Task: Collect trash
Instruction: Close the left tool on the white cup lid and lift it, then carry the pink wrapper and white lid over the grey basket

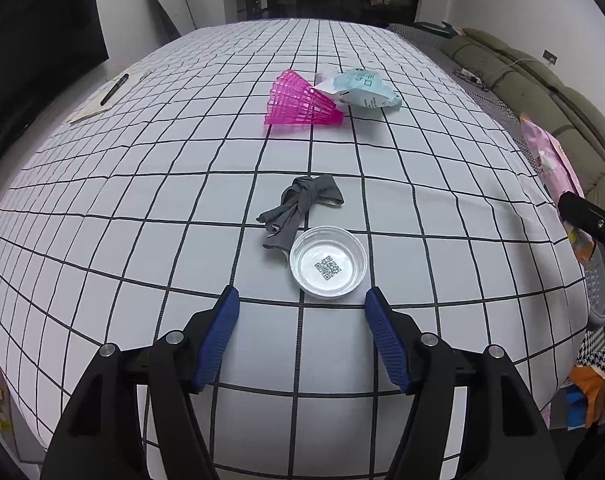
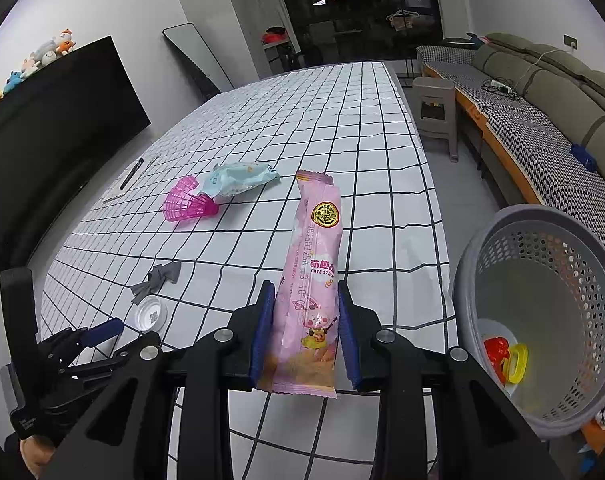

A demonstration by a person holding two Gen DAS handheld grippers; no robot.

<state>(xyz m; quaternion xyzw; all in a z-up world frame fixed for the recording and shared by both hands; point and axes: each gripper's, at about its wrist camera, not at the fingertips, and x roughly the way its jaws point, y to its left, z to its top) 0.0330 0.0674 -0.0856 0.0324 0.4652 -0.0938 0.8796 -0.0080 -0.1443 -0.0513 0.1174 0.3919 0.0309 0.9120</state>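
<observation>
pink snack wrapper pinched on the right, left claw spread above a small lid

the right gripper (image 2: 305, 300) is pinching a long pink snack wrapper (image 2: 312, 264) between its blue pads; the wrapper stands up out of the jaws toward 12 o'clock, its lower end hanging below the pads. at 3 o'clock of that claw, off the table's edge, sits a grey perforated basket (image 2: 502, 240) with a red scrap (image 2: 496, 350) and a yellow ring (image 2: 516, 362) lying in its bottom.

the left gripper (image 1: 300, 300) has its jaws spread apart with nothing between the pads. just beyond its fingertips, toward 1 o'clock, a small white lid (image 1: 328, 262) with a printed code lies open side up on the checked tablecloth (image 1: 142, 200). a knotted grey cloth strip (image 1: 300, 204) touches the lid's far rim at 11 o'clock. farther up the table at 12 o'clock lies a pink shuttlecock (image 1: 298, 100) on its side, its narrow end against a pale blue packet (image 1: 362, 88). a black pen (image 1: 114, 89) rests on a paper sheet (image 1: 89, 114) near the table's edge at 10 o'clock.

in the right wrist view the left gripper shows at 8 o'clock, close to the lid.
</observation>
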